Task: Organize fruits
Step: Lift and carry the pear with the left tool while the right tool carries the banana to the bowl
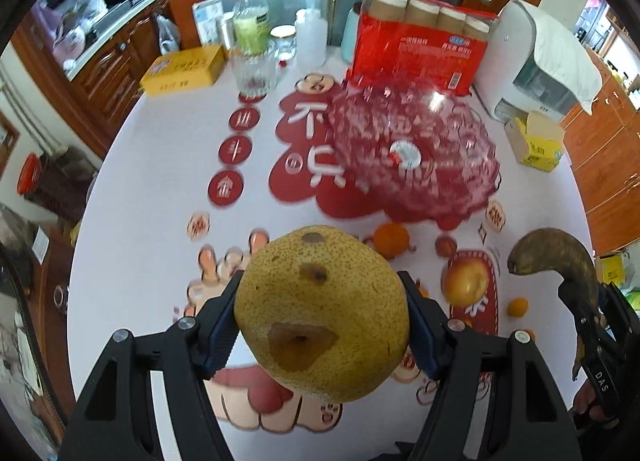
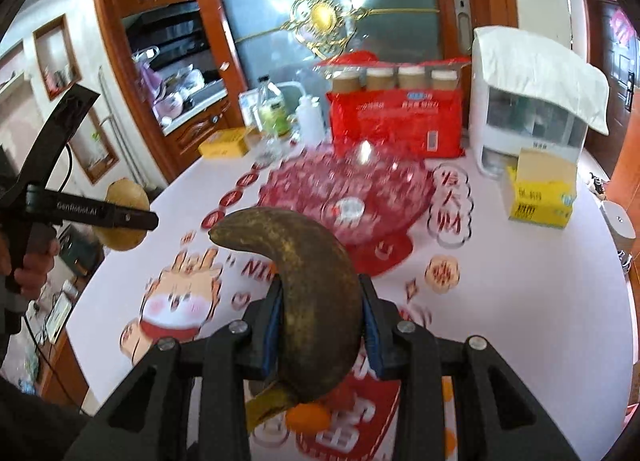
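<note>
While both fruits hang above the white printed tablecloth point(image 1: 132, 189), the left gripper point(image 1: 320, 321) has its blue-padded fingers point(image 1: 218, 335) clamped across the widest part of a big, round, yellow-green speckled pear point(image 1: 322, 311), brown bruises showing on its skin; it looks heavy and firm, so a grip across the middle suits it, though the smooth rounded sides could slide if the squeeze eases, and pressing harder would likely deepen the bruising; the right gripper point(image 2: 320, 321) is closed tight on the mid-curve of an overripe, dark brown banana point(image 2: 308, 293), stem end pointing down; that one seems light but soft, liable to squash or split under the pads, so I would hold it gently and near the middle where it balances; ahead of both sits the clear cut-glass fruit bowl point(image 2: 348, 197), empty and fragile, so each fruit probably wants lowering in rather than dropping; a red-yellow apple point(image 1: 468, 281) and a small orange tangerine point(image 1: 391, 240) wait on the cloth, well apart from the bowl.
</note>
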`<state>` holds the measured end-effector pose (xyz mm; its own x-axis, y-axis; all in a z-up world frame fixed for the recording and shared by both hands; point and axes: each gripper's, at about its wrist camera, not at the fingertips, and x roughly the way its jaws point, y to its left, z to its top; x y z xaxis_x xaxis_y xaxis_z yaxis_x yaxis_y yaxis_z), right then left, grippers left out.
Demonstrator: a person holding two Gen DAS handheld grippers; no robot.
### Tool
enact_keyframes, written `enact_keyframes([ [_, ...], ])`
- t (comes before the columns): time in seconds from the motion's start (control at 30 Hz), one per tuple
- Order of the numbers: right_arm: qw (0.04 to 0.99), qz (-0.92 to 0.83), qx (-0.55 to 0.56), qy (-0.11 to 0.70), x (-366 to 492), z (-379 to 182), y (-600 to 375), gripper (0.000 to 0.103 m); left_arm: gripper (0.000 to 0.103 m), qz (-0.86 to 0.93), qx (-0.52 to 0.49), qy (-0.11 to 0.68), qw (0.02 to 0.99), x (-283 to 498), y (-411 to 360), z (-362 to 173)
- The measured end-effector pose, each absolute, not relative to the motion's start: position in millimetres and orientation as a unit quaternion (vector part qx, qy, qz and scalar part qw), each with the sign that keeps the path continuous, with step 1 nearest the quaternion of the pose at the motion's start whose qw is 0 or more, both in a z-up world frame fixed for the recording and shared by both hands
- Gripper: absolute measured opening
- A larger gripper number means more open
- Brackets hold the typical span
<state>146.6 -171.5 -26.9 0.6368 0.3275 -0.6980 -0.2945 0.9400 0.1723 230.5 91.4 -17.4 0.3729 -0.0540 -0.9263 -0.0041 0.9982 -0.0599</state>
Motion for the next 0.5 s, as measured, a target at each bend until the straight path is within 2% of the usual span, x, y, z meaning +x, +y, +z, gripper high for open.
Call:
enact_keyframes([
  [0.27,0.918,0.155,0.031,0.363,209.9,-12.2,-167.9,0.035,0.070,-0.043,-0.014,0.554,0.832,299.1,77.5,-11.2],
  [0.5,0.921,0.130,0.044,0.364,268.5,-22.9,-164.6,0.035,0.070,-0.059,-0.019,0.544,0.837,353.0,67.8,-24.7],
])
